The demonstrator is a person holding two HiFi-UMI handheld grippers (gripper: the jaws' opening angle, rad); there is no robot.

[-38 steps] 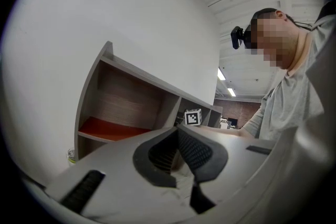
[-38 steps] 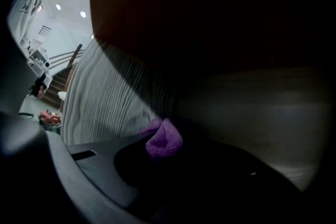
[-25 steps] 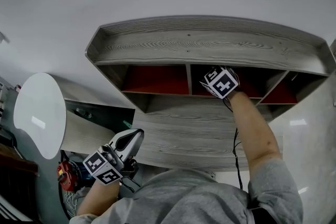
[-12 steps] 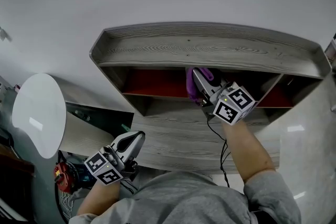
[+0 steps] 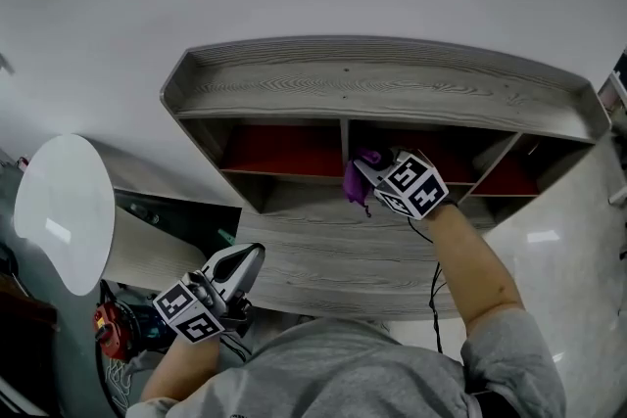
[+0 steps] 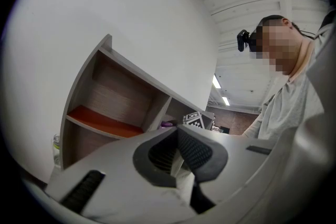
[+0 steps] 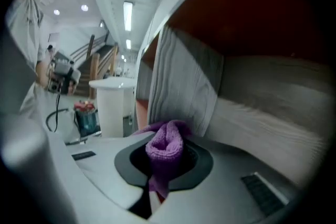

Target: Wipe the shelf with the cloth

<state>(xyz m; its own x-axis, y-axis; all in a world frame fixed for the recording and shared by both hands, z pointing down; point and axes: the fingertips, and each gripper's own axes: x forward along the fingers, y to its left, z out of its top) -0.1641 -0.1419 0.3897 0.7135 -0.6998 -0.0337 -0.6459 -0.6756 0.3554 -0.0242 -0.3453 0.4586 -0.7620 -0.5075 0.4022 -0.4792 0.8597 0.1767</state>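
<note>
Cloth (image 5: pixel 352 183) (purple) | pinched in right gripper (image 5: pixel 365 171) jaws | beside shelf divider (image 5: pixel 345 144)

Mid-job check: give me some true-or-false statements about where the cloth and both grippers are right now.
1. The right gripper is shut on the purple cloth. True.
2. The left gripper is inside the shelf. False: it hangs low, clear of the shelf.
3. The cloth is close to the shelf's upright divider. True.
4. The left gripper grips a second cloth. False: its jaws are together on nothing.
</note>
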